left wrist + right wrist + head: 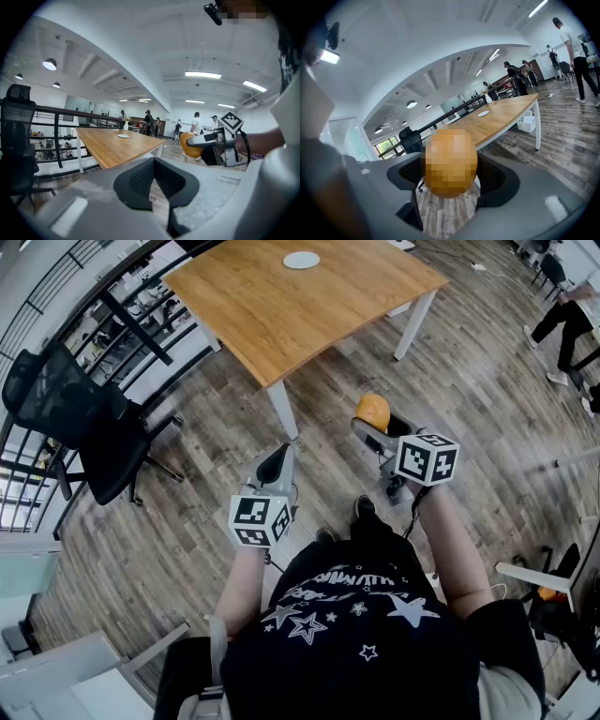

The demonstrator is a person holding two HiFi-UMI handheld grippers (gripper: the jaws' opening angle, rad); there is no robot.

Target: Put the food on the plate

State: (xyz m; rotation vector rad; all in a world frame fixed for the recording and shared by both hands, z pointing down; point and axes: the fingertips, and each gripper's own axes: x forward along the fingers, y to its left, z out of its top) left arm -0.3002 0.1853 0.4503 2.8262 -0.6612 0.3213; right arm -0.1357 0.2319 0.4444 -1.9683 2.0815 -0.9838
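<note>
A round orange piece of food (373, 411) sits between the jaws of my right gripper (380, 422), which is shut on it and held out over the wooden floor. It shows from the side in the left gripper view as the orange food (189, 145), and it fills the middle of the right gripper view, orange food (450, 161). A small white plate (301, 260) lies at the far end of the wooden table (281, 306); the plate (123, 136) also shows ahead of the left gripper, and in the right gripper view, plate (483, 113). My left gripper (275, 465) is shut and holds nothing.
A black office chair (84, 418) stands on the left by a railing (56, 306). The table's white legs (284, 413) reach the floor just ahead of the grippers. Several people (196, 124) stand far back in the room. A white box (528, 123) sits under the table.
</note>
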